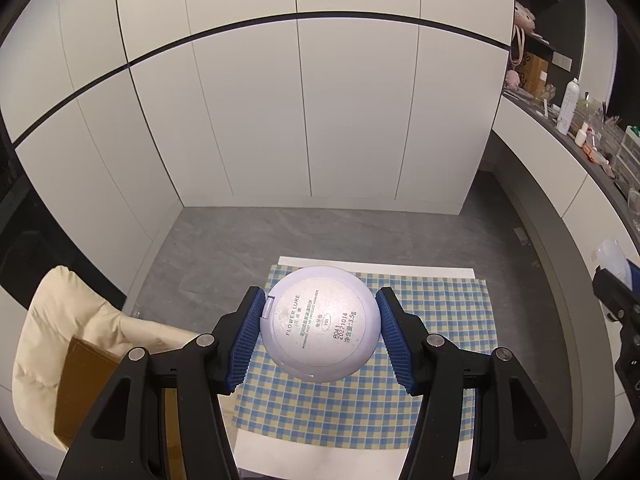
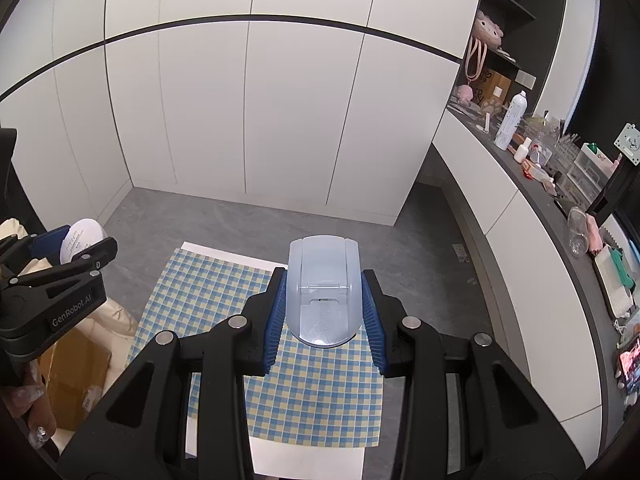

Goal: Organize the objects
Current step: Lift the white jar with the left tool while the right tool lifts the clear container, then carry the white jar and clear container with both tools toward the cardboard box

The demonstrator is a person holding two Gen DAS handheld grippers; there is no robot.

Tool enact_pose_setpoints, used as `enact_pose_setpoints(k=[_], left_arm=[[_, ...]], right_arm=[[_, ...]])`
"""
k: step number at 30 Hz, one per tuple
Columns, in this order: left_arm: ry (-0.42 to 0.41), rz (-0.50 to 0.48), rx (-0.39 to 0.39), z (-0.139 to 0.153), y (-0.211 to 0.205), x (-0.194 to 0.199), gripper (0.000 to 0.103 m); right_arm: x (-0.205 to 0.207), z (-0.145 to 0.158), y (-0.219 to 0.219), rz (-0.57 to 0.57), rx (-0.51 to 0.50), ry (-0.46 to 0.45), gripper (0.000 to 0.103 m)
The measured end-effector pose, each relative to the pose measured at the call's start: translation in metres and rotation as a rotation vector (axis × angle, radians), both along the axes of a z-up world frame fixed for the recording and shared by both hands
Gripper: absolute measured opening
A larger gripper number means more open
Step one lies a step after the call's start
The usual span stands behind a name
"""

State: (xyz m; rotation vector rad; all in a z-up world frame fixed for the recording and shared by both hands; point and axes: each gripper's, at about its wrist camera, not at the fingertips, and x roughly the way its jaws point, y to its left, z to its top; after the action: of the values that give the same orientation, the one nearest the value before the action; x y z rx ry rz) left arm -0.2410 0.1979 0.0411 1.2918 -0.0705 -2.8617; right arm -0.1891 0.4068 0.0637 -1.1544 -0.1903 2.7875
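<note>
Both items ride above the checked cloth [image 1: 360,412] — the left gripper [image 1: 320,330] clamped across a light, slick, round powder compact [image 1: 320,326], the right gripper [image 2: 324,306] pinching a smooth, rigid plastic case [image 2: 322,292] by its sides — likely slippery.

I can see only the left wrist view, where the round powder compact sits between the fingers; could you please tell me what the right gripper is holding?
Observer: The right gripper is shut on a pale blue plastic box with a flip lid.
Operator: Thank you. Is it resting on the checked cloth?
Observer: No, it is held up above the checked cloth.
Operator: Does the right view show my gripper?
Observer: Yes, the left gripper shows at its left edge, shut on the compact.
</note>
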Motion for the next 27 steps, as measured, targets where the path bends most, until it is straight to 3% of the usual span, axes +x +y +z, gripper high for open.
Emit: enact_pose_setpoints(k=[16, 27], left_arm=[[0.065, -0.037, -0.054, -0.012, -0.008, 0.118, 0.058], [0.029, -0.081, -0.007, -0.036, -0.023, 0.203, 0.057]], right_arm=[[0.100, -0.035, 0.008, -0.011, -0.105, -0.014, 0.037], [0.193, -0.077, 0.006, -0.014, -0.163, -0.070, 0.037]])
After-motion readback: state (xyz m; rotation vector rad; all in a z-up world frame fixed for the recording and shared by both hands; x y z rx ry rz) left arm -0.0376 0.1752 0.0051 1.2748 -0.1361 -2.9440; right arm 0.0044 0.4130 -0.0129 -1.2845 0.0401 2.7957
